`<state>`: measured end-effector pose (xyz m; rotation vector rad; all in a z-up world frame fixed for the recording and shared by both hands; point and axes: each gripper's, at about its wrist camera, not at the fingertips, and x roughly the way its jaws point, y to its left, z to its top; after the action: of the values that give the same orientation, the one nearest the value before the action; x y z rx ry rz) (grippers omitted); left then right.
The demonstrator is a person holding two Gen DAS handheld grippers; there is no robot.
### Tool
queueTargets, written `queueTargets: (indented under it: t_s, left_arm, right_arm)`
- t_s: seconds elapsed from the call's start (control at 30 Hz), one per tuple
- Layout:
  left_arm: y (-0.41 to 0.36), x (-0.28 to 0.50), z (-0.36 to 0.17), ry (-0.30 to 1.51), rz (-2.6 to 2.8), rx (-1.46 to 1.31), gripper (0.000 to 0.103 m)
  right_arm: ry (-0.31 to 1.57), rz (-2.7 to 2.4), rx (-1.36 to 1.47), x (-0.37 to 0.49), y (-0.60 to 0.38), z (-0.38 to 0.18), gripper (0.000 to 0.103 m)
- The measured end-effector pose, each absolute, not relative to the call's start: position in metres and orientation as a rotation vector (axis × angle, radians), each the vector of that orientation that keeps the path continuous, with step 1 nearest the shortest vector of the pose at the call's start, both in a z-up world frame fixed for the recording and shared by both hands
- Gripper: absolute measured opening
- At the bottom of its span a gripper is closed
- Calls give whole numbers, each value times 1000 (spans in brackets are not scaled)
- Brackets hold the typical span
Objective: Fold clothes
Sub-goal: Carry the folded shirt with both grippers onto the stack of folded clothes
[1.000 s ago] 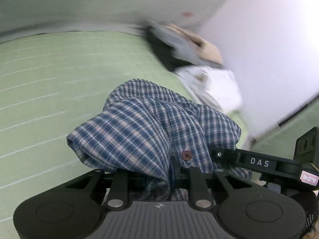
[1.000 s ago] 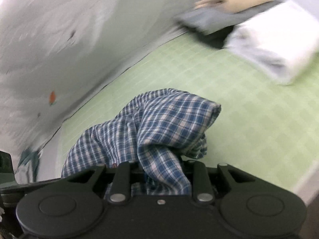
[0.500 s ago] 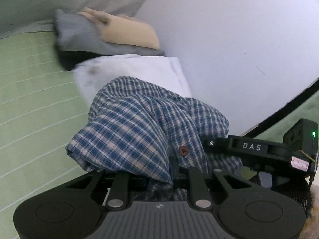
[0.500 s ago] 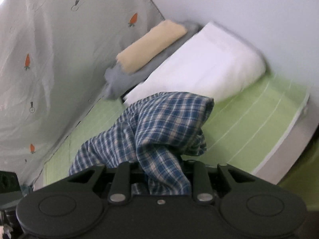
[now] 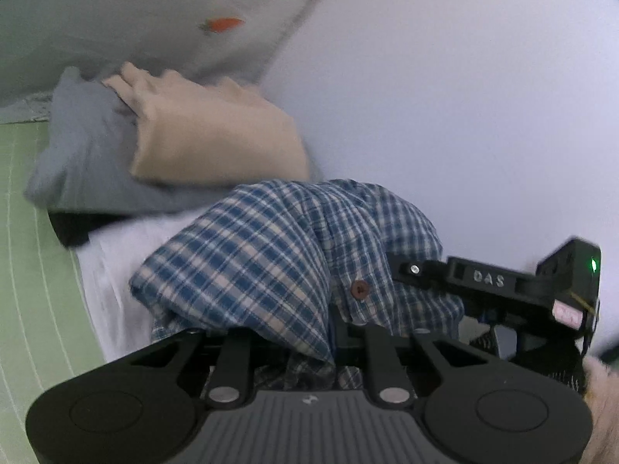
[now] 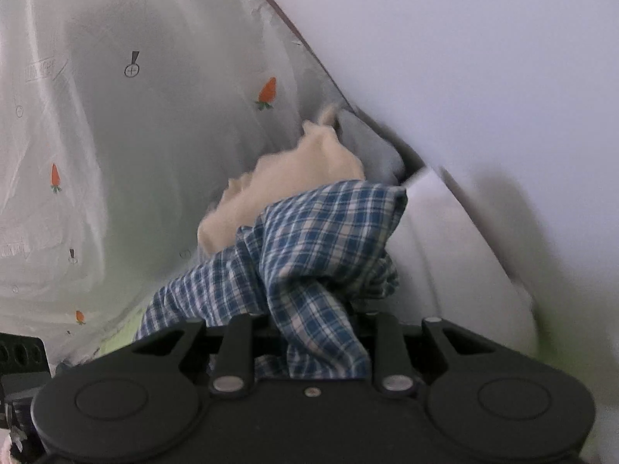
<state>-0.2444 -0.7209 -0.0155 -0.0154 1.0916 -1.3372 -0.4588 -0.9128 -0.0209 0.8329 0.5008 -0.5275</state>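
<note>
From my left wrist view, the left gripper [image 5: 309, 332] is clamped on the bunched blue-and-white checked cotton shirt [image 5: 278, 263], above a folded white garment [image 5: 116, 270] on the green bed sheet [image 5: 27, 270]; only here its brown button [image 5: 359, 290] shows. From my right wrist view, the right gripper [image 6: 309, 328] is clamped on the same shirt [image 6: 321, 239], whose folds bury the fingertips, and the beige folded cloth [image 6: 294, 181] behind is blurred.

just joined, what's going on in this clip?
A person is carrying a bunched blue plaid shirt with two hand-held grippers. The left hand-held gripper and the right hand-held gripper are both clamped on its fabric, so it hangs in a loose bundle between them. Just ahead is a stack of folded clothes against the wall: a beige piece on top of a grey one, with a white one nearer the shirt, all on a green sheet.
</note>
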Motion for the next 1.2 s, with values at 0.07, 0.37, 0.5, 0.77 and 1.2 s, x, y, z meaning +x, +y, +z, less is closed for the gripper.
queueTargets:
  t_s: [0.07,0.37,0.5,0.77,1.2]
  left_arm:
    - [-740,-224,-22,1092,-1294,-24,20]
    - [-774,-161,-74,1206,-1136,-77,38]
    - [-772,-164,-70,1169,-1131,-42,43]
    - [-746,-190,-17,816,-1089,27,51]
    - [-778,-183,-81,879,-980,124,80]
  right_arm:
    - [510,-520,811,-439,-934,-27,25]
    - [662,-559,626,-386,-978,-70,60]
    - [729,-589,385,-377,-956,-58,75]
    - [484,-712,-128,-382,-868,-24,79]
    - [583,-754,232,-382,-899,-78,97]
